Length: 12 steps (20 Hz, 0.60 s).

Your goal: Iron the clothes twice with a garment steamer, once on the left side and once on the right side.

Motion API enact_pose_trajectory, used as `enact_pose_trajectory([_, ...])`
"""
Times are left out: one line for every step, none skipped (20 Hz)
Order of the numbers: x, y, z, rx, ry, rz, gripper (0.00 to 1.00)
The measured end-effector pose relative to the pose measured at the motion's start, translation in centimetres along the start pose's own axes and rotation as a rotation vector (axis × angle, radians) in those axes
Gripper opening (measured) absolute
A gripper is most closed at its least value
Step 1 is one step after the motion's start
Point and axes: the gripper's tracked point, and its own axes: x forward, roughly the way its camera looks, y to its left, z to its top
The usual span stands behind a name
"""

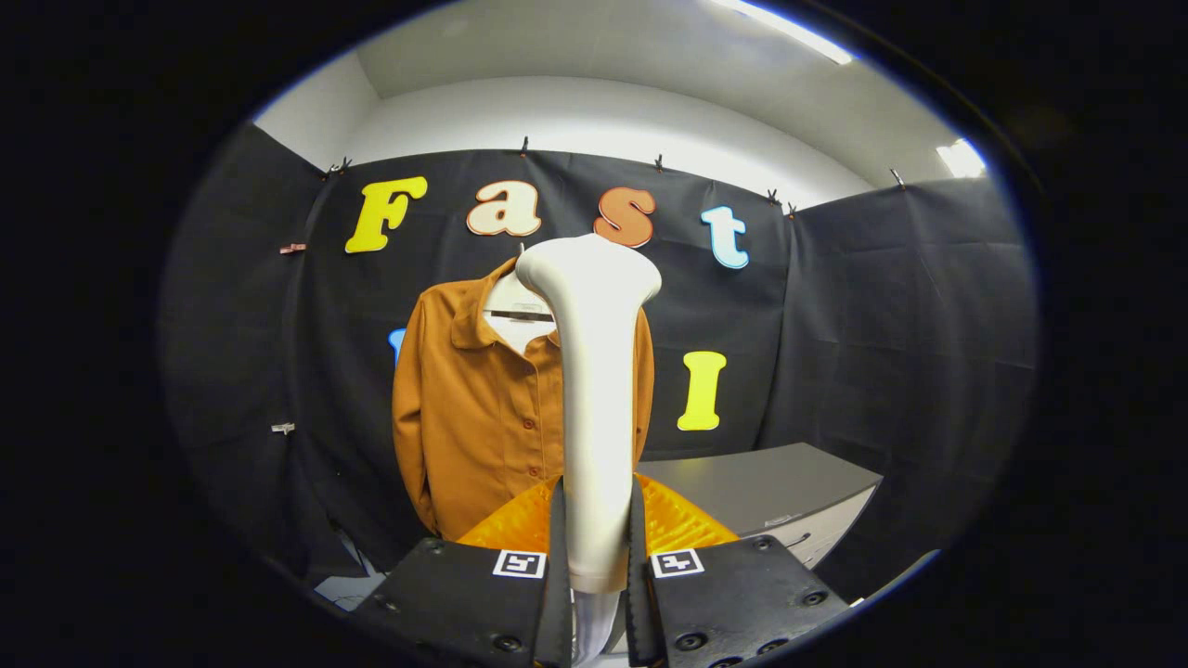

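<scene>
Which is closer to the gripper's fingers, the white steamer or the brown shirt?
The white steamer. The gripper is shut on its handle, both fingers pressing it. The brown shirt hangs beyond it, against the black wall.

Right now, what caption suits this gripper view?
Claw shut on white steamer, held upright before a brown shirt hanging beyond.

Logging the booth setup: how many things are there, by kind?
Steamer, held between the shut jaws of the gripper: 1
Shirt, hanging beyond it: 1
Hanger: 1
Table: 1
Total: 4
</scene>
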Motion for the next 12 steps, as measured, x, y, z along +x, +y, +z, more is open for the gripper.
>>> enact_pose_trajectory([0.1,-0.4,0.3,0.004,-0.002,0.001,0.26])
enact_pose_trajectory([0.3,-0.8,0.5,0.008,-0.003,0.004,0.26])
enact_pose_trajectory([0.4,-1.2,0.7,0.012,-0.004,0.009,0.26])
enact_pose_trajectory([0.5,-1.4,0.9,0.015,-0.006,0.015,0.26])
enact_pose_trajectory([0.7,-1.8,1.1,0.016,-0.010,0.018,0.26])
enact_pose_trajectory([1.0,-2.1,1.3,0.013,-0.015,0.020,0.26])
enact_pose_trajectory([1.3,-2.5,1.5,0.016,-0.016,0.022,0.26])
enact_pose_trajectory([1.5,-2.7,1.6,0.019,-0.017,0.027,0.26])
enact_pose_trajectory([1.6,-3.0,1.8,0.026,-0.016,0.031,0.26])
enact_pose_trajectory([1.8,-3.3,2.0,0.033,-0.019,0.034,0.26])
enact_pose_trajectory([2.0,-3.6,2.1,0.033,-0.022,0.034,0.26])
enact_pose_trajectory([2.2,-4.0,2.3,0.028,-0.027,0.033,0.26])
